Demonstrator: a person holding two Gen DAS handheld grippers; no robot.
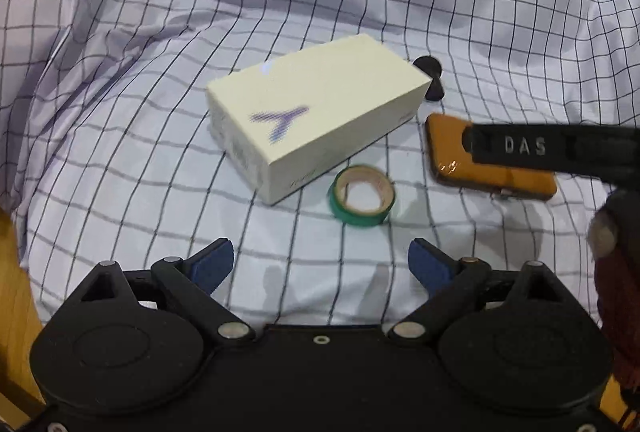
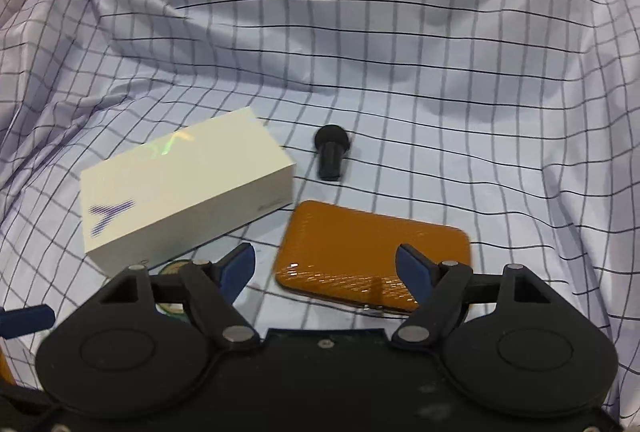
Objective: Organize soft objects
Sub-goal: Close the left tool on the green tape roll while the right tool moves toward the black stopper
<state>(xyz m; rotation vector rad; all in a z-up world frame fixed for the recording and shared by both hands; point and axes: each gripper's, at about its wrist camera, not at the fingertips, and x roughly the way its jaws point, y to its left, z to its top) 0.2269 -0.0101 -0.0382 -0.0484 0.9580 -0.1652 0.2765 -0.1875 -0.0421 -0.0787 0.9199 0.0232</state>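
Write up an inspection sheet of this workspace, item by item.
Surface: checked cloth, rumpled, raised in folds round the edges.
Job's things: the cloth itself; no other soft item seen.
Clutter: white box, green tape roll, orange case, black knob, all lying apart on the cloth.
Grippers: left gripper and right gripper both have open jaws and hold nothing; the right one hovers over the orange case.
Cables: nothing seen.
Surroundings: wooden edge at left.

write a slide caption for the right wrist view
Open right gripper over orange case, beside white box on checked cloth.
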